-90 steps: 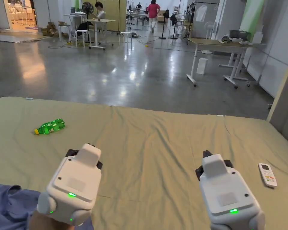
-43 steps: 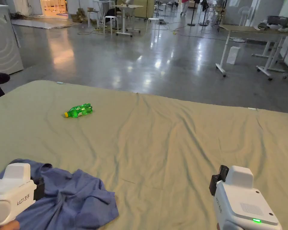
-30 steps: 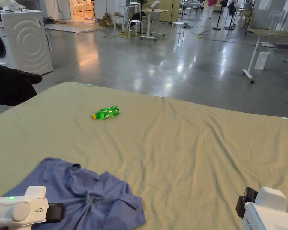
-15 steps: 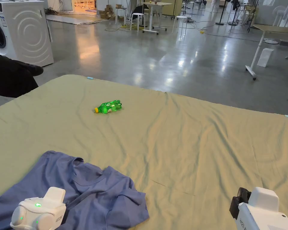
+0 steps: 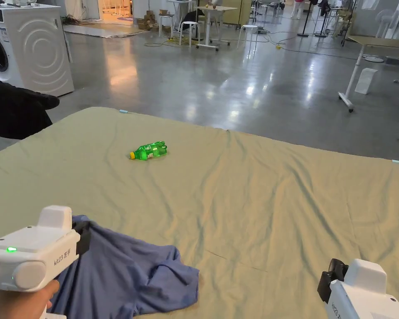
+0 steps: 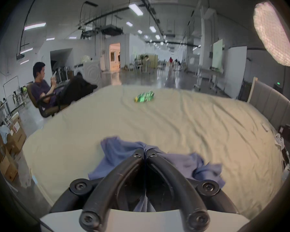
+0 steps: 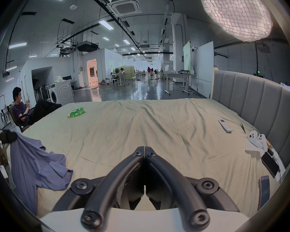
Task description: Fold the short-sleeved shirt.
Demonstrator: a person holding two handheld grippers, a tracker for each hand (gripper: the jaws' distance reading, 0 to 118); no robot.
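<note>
My left gripper (image 6: 145, 153) is pinching a bunch of the blue shirt (image 5: 124, 274), which hangs from its tips and trails out to the right over the bed (image 5: 252, 199). My right gripper (image 7: 144, 149) is pressed together on nothing, the shirt well off to its left. The cloth looks light and limp; I'd take a shoulder seam next. Which part I've caught is hidden in folds. Far ahead lies a green bottle (image 5: 149, 150).
</note>
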